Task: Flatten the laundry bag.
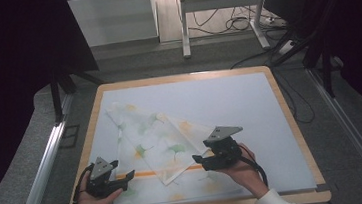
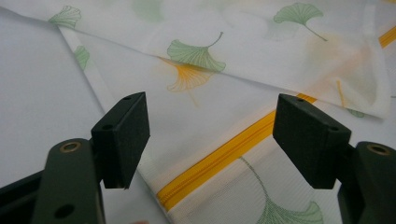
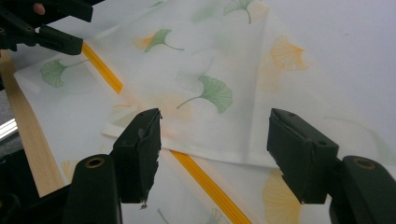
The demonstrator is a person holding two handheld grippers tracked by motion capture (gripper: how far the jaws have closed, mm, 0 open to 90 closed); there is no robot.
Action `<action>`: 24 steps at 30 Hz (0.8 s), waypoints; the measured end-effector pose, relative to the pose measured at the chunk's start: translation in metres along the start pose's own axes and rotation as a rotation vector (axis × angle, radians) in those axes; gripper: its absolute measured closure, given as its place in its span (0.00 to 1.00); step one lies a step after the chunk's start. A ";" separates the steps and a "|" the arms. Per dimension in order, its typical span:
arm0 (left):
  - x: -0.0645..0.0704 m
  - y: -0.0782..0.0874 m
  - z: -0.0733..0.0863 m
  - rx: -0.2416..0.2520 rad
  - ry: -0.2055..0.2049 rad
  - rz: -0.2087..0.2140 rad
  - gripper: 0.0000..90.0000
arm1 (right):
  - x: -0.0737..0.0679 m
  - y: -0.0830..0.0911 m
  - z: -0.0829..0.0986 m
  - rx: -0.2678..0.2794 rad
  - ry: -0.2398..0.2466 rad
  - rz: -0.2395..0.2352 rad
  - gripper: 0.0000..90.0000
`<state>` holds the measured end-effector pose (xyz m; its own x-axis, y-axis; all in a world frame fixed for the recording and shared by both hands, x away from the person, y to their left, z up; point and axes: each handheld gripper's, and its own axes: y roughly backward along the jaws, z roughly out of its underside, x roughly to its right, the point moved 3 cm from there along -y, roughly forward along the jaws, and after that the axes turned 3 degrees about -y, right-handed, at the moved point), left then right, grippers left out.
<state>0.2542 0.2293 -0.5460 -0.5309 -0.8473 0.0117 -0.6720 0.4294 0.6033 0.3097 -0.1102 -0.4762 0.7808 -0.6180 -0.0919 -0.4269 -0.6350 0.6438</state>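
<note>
While the leaf-printed cloth (image 1: 161, 149) lies partly folded on the table's (image 1: 249, 100) near half, we hold our left gripper (image 1: 126, 180) spread at its left edge and our right gripper (image 1: 198, 160) spread over its folded corner, neither pinching it

Left hand (image 1: 90, 201): came in from the bottom left, palm cupped under its gripper, white sleeve at the wrist.
Left gripper (image 1: 128, 179): lay low, jaws pointing right, held wide apart with nothing between them; grey plate on top.
Right hand (image 1: 244, 172): came in from the bottom right, fingers wrapped around its gripper, white sleeve at the wrist.
Right gripper (image 1: 200, 160): pointed left toward the other gripper, jaws spread wide and gripping nothing; grey plate on top, cable looping back past the wrist.
</note>
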 end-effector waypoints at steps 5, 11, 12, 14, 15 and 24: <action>0.000 -0.001 0.000 -0.003 -0.007 -0.003 0.30 | -0.007 -0.010 -0.003 -0.015 0.011 -0.023 0.39; 0.000 0.001 -0.001 0.007 -0.008 -0.005 0.31 | -0.014 -0.020 -0.007 -0.029 0.028 -0.033 0.39; 0.000 0.001 -0.001 0.005 -0.009 -0.005 0.31 | -0.014 -0.020 -0.007 -0.029 0.028 -0.033 0.39; 0.001 0.000 -0.001 0.004 -0.010 -0.002 0.31 | -0.016 -0.024 -0.007 -0.035 0.029 -0.037 0.39; 0.001 0.000 -0.001 0.004 -0.010 -0.002 0.31 | -0.017 -0.026 -0.008 -0.039 0.033 -0.040 0.39; 0.001 0.001 -0.001 0.008 -0.014 -0.003 0.31 | -0.030 -0.041 -0.010 -0.065 0.056 -0.069 0.40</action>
<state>0.2540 0.2283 -0.5445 -0.5361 -0.8441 -0.0007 -0.6776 0.4298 0.5967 0.3086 -0.0608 -0.4921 0.8326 -0.5455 -0.0964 -0.3420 -0.6430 0.6852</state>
